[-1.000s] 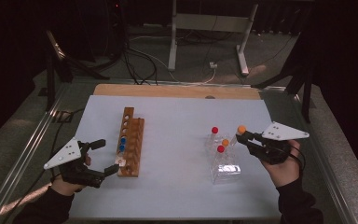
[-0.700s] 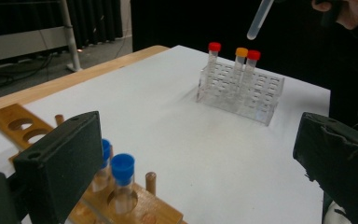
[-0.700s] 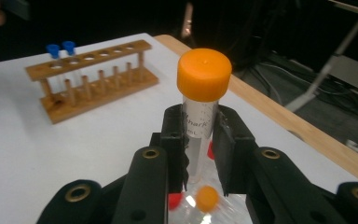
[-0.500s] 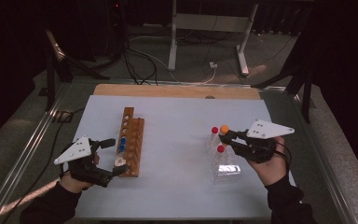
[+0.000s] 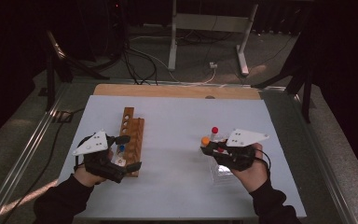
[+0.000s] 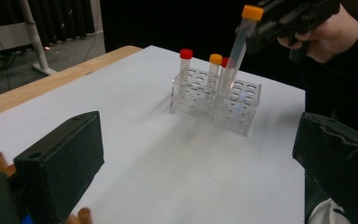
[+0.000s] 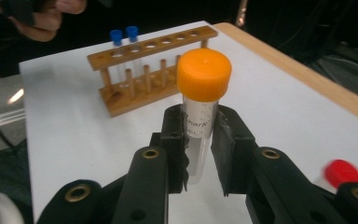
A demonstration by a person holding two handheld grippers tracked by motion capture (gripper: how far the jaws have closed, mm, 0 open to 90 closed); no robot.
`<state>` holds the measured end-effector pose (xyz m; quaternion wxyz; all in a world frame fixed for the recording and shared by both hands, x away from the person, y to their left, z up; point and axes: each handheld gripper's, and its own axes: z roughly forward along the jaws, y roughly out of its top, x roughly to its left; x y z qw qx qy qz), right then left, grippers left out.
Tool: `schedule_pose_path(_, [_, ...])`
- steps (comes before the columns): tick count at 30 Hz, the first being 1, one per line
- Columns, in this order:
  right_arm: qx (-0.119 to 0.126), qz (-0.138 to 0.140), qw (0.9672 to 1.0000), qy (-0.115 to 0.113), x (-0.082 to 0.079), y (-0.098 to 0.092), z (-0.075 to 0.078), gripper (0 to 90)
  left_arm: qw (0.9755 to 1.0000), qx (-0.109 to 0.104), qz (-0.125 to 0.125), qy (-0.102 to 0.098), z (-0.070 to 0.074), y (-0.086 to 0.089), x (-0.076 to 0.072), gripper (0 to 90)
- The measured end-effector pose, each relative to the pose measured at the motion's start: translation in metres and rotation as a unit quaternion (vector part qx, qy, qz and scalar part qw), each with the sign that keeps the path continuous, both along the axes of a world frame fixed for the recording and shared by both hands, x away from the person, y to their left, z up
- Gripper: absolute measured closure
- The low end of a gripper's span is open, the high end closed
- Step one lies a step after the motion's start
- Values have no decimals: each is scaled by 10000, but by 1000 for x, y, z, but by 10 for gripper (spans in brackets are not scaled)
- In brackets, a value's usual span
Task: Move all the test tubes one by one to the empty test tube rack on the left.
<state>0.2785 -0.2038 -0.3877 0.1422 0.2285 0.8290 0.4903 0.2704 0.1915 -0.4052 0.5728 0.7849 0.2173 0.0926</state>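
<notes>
The right gripper pinches the orange-capped tube above the clear rack; best lift it straight. The left gripper, jaws spread, waits beside the wooden rack.

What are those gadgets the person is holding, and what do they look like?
Two handheld black grippers. The left gripper and right gripper each carry a pale grey three-cornered plate on top and end in two blocky black jaws. Brass-coloured rivets dot the right one's linkages. The person's sleeves are dark.

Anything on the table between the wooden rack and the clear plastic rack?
No. In the high view only bare white table surface separates the wooden rack from the clear rack.
</notes>
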Motion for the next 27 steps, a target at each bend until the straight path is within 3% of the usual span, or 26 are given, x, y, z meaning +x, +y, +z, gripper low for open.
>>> schedule_pose_path(14, [-56,353,9991,217,-6,23,-17,747,9992,-23,-394,-89,5,-44,6,76])
schedule_pose_path(23, [-117,530,9980,316,-10,32,-24,747,9978,95,-636,-133,3,-74,7,183])
schedule_pose_path(27, [-130,568,9977,337,-11,35,-26,747,9968,42,-772,-200,3,-82,5,275])
